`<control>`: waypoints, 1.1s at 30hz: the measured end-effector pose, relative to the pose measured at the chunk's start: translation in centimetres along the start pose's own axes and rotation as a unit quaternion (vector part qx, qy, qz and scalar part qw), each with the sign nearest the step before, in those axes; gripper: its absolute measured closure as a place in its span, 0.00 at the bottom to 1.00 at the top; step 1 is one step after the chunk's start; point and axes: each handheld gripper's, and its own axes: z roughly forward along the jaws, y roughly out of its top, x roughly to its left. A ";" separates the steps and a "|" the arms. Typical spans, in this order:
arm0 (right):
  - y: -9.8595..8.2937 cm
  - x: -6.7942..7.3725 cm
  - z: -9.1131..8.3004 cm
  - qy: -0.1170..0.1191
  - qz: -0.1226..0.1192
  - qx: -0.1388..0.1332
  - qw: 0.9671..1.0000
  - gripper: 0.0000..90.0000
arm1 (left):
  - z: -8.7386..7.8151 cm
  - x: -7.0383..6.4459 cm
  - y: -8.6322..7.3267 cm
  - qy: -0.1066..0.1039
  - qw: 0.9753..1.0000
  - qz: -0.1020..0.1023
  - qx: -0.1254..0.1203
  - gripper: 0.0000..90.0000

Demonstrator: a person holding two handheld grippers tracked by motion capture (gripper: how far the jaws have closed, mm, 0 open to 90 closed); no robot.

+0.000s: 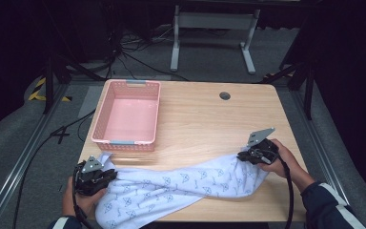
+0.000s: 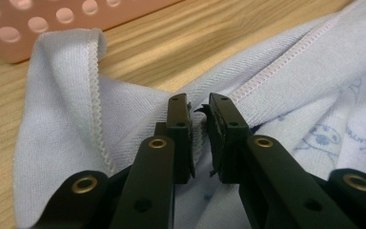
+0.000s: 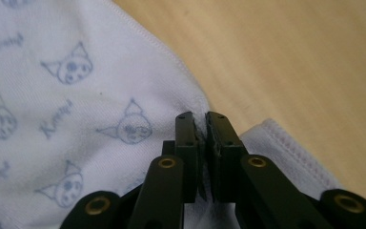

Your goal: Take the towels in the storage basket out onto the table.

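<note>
A pale blue cloth (image 1: 171, 186) printed with small cat faces lies stretched along the front of the wooden table (image 1: 205, 119). My left gripper (image 1: 106, 174) is shut on the cloth's left end, near the table's front left corner. Up close, its jaws pinch a fold of the cloth (image 2: 286, 81) beside a stitched hem. My right gripper (image 1: 246, 155) is shut on the cloth's right end, lifted slightly off the table. In the right gripper view the jaws clamp the hemmed edge of the cloth (image 3: 76, 95).
An empty pink perforated basket (image 1: 106, 138) stands at the table's back left, just behind the cloth's left end, and its wall (image 2: 52, 24) appears close to my left gripper. A round cable hole (image 1: 225, 96) sits near the far edge. Bare wood lies between basket and right edge.
</note>
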 end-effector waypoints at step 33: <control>10.3 -9.7 8.3 -0.194 0.028 0.014 0.980 0.80 | 1.8 -9.1 3.7 -0.141 0.977 0.160 -0.007 0.74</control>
